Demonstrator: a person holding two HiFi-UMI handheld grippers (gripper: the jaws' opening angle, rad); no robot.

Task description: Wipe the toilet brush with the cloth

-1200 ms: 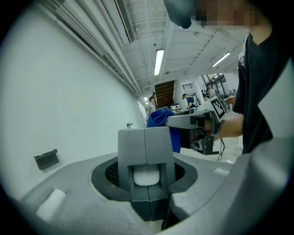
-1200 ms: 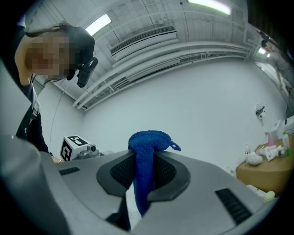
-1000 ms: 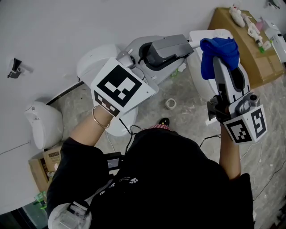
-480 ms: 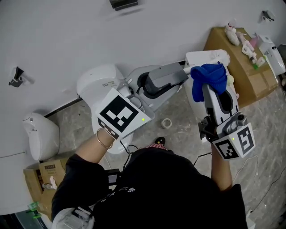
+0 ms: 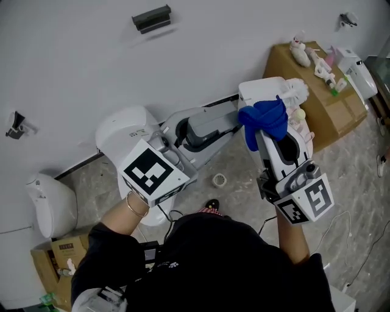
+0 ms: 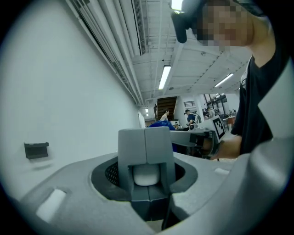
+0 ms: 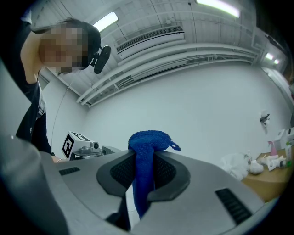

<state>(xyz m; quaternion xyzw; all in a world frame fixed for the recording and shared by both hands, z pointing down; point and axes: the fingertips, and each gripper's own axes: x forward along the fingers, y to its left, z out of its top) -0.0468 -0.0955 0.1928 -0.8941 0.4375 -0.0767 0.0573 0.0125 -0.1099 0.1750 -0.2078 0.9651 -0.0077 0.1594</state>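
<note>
Holding toilet brush [image 5: 295,91] out level, white bristles toward cardboard box [image 5: 329,103]. Clamped on its rounded white handle end [image 6: 145,176] w/ left gripper [image 5: 237,116] jaws. Pinching blue cloth [image 5: 263,117] tight in right gripper [image 5: 261,133], bunch up against brush's white body beside bristles. Cf. 1 s ago: same grips, both lower & further left in head view; left marker cube [image 5: 149,175] rolled a bit. Behind: toilet [image 5: 122,131], wall bracket [image 5: 152,18] now in frame.

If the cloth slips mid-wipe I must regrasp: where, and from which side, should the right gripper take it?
Pinch the cloth across its bunched strip under the wad, coming from its tail end as the right gripper does now. The wad bulges past the jaw tips, likely a soft wiping face.
</note>
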